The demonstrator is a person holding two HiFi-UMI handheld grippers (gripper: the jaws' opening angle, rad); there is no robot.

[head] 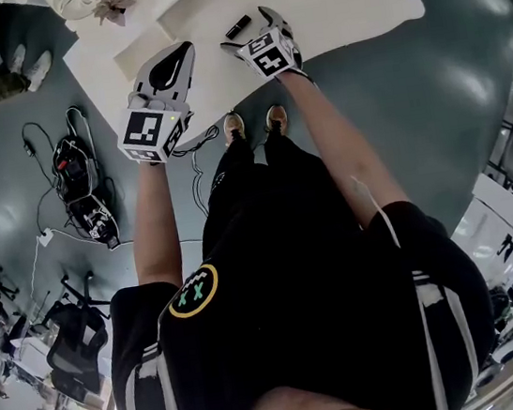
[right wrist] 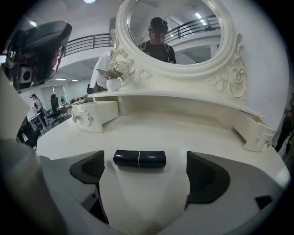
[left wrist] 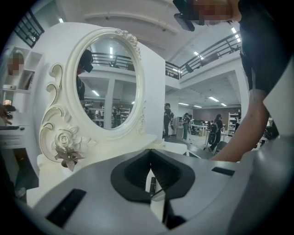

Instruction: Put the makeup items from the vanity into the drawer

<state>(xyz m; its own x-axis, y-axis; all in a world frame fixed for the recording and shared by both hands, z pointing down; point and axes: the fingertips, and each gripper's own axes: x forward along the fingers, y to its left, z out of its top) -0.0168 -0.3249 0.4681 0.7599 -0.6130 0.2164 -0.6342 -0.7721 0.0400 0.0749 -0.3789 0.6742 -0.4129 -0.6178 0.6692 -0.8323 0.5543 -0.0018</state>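
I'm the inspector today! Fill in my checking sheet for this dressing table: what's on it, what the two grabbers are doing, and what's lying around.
Surface: white vanity top, smooth, with a curved front edge.
Job's things: one dark lipstick tube lying flat on the top; the small drawer at the left looks pulled out.
Clutter: a little potted plant on the shelf under the oval mirror.
Grippers: right gripper open, with the tube just ahead between its jaws, untouched; left gripper shut, holding nothing.
Cables: loose cables and dark gear on the floor.
Surroundings: grey floor, an office chair, people far behind.
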